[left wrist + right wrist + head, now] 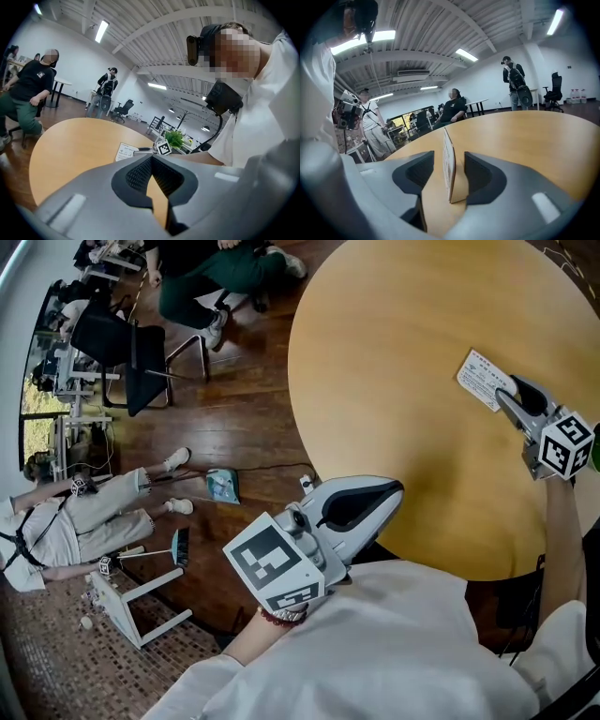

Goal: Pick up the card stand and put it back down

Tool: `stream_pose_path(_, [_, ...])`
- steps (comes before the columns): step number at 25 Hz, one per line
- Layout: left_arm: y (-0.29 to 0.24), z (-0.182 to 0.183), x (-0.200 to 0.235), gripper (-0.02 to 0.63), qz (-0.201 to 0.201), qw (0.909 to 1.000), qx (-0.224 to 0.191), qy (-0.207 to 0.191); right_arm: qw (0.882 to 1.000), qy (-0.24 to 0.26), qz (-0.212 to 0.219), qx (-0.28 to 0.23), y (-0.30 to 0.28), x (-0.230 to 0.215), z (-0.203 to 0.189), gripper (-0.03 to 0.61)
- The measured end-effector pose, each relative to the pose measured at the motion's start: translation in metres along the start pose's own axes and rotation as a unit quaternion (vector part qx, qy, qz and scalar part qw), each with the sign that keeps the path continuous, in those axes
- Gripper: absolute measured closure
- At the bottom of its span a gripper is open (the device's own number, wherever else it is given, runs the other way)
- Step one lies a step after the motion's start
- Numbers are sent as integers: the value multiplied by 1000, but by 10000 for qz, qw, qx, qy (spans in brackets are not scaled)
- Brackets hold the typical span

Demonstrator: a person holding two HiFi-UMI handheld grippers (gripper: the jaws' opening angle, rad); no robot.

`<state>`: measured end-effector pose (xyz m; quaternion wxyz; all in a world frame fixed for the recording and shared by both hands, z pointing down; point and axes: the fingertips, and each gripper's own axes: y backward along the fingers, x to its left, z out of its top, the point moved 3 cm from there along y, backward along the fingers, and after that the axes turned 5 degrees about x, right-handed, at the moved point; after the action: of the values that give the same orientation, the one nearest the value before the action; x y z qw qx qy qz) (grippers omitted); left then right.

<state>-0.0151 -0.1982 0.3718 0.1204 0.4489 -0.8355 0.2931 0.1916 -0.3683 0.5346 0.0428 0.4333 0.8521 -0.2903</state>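
The card stand (485, 379) is a small white printed card that stands upright on the round wooden table (394, 381), near its far right side. My right gripper (511, 395) reaches over the table edge, and the card stand (448, 145) sits between its jaws. The right gripper (449, 161) is open: there is a gap on the left of the card, and the card is close to the right pad. My left gripper (394, 488) hovers at the table's near edge, shut and empty, its pads (140, 173) meeting at the tips. The left gripper view shows the card stand (125, 151) far off.
A person sits on a chair (141, 352) beyond the table, and another person (66, 521) is on the floor at the left. A white stool (141, 601) and a small brush (180, 545) lie nearby. A green plant (176, 138) stands behind the right gripper.
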Motion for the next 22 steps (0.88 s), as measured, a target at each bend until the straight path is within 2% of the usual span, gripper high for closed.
stream_pose_path(1, [0,2,-3,632,-18,10000,5,-13,9999,-46,-107,-4,3,-1,-1,346])
stream_pose_path(2, [1,1,-6,632,-41,10000,2,-36,9996,-95,-255,-42,7,-1,-3,330])
stream_pose_path(7, [9,-11,-26,632,-216,9994,-136,-216,9925,-227,-1153,-343,54,7,-16,307])
stream_pose_path(10, [19,-9,-37,632,-359,9982,-277,-391,9858,-154,-1470,-801,91,36,5,305])
stream_pose_path(14, [41,-4,-66,632,-642,9943,-502,-687,9789,111,-1396,-1489,142,115,43,313])
stream_pose_path(18, [71,-13,-94,632,-831,9912,-599,-836,9722,367,-1220,-1965,178,206,59,345])
stream_pose_path(20, [84,-18,-107,632,-894,9902,-640,-861,9659,427,-1213,-2247,197,244,64,374])
stream_pose_path(22, [100,-25,-120,632,-1004,9886,-700,-873,9601,465,-1282,-2443,212,281,63,373])
